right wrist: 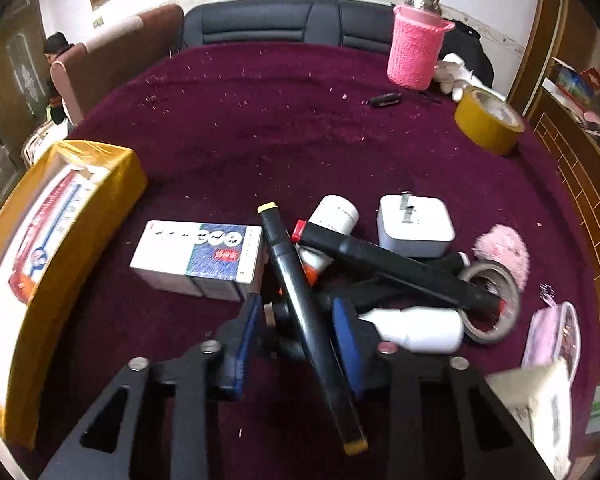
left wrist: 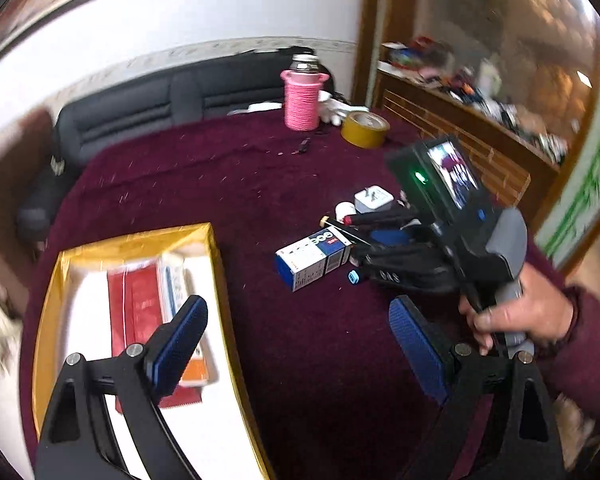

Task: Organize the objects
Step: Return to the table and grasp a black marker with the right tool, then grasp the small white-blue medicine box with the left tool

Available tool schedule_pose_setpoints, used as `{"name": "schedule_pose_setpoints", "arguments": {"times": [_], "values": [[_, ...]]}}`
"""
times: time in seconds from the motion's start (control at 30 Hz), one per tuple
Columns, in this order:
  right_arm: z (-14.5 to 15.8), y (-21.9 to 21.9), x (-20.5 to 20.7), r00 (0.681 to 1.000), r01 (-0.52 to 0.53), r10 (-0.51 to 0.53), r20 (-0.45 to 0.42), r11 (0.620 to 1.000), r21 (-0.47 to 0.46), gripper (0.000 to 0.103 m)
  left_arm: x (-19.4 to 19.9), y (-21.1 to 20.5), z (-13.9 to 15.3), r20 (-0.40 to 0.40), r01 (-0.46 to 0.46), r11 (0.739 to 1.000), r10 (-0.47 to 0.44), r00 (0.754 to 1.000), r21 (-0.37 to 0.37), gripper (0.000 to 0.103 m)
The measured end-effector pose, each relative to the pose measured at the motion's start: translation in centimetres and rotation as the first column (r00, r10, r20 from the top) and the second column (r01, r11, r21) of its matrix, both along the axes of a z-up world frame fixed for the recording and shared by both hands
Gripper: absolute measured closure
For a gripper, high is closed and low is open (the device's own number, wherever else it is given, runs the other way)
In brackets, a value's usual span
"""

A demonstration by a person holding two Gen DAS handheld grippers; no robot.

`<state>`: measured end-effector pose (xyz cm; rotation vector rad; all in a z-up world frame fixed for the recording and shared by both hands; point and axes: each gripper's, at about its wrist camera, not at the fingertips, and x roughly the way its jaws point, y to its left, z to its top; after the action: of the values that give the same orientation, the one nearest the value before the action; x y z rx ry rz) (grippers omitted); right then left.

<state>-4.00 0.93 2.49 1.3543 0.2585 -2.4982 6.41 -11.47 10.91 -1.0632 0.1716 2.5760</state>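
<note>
The right gripper (right wrist: 296,330) has its jaws pinching a black marker with yellow caps (right wrist: 300,300), which slants from 11 to 5 o'clock between the blue pads. At its 10 o'clock a white and blue carton (right wrist: 198,254) lies on the maroon surface (right wrist: 280,128). The left gripper (left wrist: 296,344) hangs with jaws spread wide over the surface, the gold-rimmed box (left wrist: 216,264) at its 9 o'clock.

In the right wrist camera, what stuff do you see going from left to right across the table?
Gold box → medicine box → yellow-capped black marker → white charger plug → fluffy pink thing → pink case.
</note>
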Motion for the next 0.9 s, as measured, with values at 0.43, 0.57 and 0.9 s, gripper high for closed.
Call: {"name": "schedule_pose_setpoints", "arguments": {"times": [0.43, 0.57, 0.9], "values": [[0.1, 4.7, 1.1, 0.994, 0.059, -0.036, 0.107, 0.972, -0.225, 0.087, -7.6, 6.4, -4.9, 0.042, 0.175, 0.951, -0.170, 0.985, -0.253, 0.012], [0.7, 6.2, 2.0, 0.992, 0.072, -0.037, 0.124, 0.954, -0.290, 0.087, -10.1, 8.0, -7.1, 0.099, 0.241, 0.918, -0.220, 0.970, -0.315, 0.019], [-0.4, 6.6, 1.8, 0.984, 0.080, -0.017, 0.177, 0.933, -0.352, 0.087, -11.2, 8.6, -8.1, 0.139, 0.217, 0.923, -0.181, 0.974, -0.317, 0.069]]}}
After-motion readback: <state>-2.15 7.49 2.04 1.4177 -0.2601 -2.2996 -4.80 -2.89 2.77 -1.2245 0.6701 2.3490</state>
